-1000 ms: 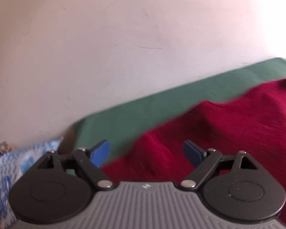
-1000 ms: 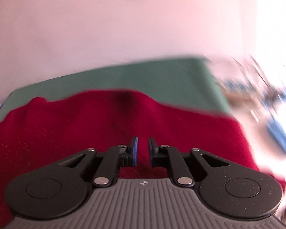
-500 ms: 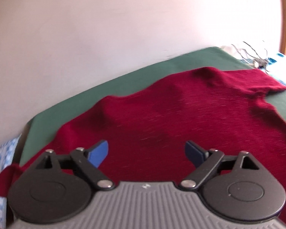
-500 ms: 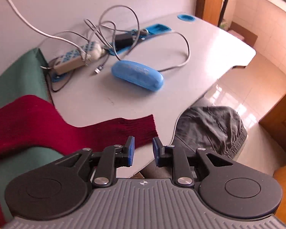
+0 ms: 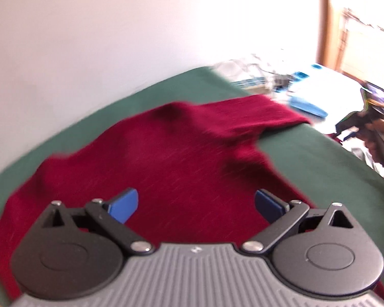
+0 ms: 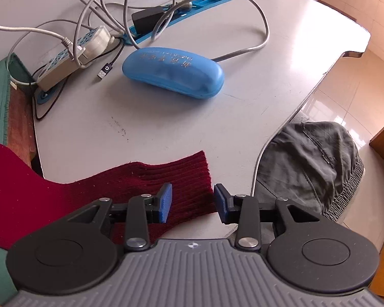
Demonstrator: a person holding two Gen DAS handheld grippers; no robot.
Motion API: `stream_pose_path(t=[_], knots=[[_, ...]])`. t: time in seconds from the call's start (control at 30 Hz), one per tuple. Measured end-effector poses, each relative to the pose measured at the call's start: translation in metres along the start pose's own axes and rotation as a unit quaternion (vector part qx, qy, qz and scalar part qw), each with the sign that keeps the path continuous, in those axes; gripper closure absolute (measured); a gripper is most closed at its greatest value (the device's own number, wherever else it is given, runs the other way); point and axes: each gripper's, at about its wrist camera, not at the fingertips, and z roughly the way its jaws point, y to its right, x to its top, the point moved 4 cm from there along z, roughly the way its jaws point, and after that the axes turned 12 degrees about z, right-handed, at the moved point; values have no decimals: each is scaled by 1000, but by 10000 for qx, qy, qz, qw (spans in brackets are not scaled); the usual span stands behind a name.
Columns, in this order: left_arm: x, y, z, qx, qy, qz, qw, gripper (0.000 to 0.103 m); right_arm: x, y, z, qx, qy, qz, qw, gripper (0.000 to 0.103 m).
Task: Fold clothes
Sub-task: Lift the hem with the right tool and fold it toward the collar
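Note:
A dark red knit sweater (image 5: 171,158) lies spread on a green cloth (image 5: 320,158). My left gripper (image 5: 195,204) is wide open and empty above the sweater's body. One sleeve reaches onto the white desk; its ribbed cuff (image 6: 181,176) lies just ahead of my right gripper (image 6: 192,200). The right gripper is open, with the cuff's end between and below its blue pads (image 6: 165,202), and nothing is held. The right gripper also shows in the left wrist view (image 5: 355,125) at the far right.
On the white desk (image 6: 243,97) lie a blue glasses case (image 6: 172,71), a power strip (image 6: 74,58) and tangled grey cables (image 6: 130,7). A grey garment (image 6: 312,163) sits on a seat past the desk edge. A white wall (image 5: 115,38) stands behind the green cloth.
My right gripper opened from nearly shut and moved closer over the sleeve cuff. My left view swung right across the sweater; its jaws stayed wide open.

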Motion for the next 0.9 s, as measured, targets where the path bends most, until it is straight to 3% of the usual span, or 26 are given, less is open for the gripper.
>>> stream_pose_path(t=[0.1,0.13,0.27,0.33,0.4,0.47,0.57,0.7,0.8,0.9], knots=[[28,13,30,-127,-11,430,9990,5,-3,-4,8,18,41,-133,9999,85],[37,11,41,-203,-26,460,9987,5,-3,-5,9,-10,60,-229,9997,96],[73,-11,84,-553,-120,261,9981,4,4,0,3,235,15,-217,9995,100],[90,-29,106,-492,-179,-44,9986,6,13,4,-12,520,114,-120,9985,101],[105,-46,128,-430,-273,-370,9980,19,25,4,-31,788,266,-91,9965,101],[116,-57,153,-541,-430,-758,9947,43,40,1,-55,1037,467,-136,9934,101],[126,-56,179,-778,-512,-1014,9905,49,63,-9,-91,1374,735,-274,9874,101],[128,-29,202,-1082,-632,-608,9903,64,93,-27,-140,1806,1032,-524,9767,101],[125,-19,209,-992,-530,-417,9928,66,111,-45,-175,2161,1186,-668,9668,101],[126,-22,208,-1022,-449,-498,9925,78,125,-67,-211,2519,1306,-774,9558,101]])
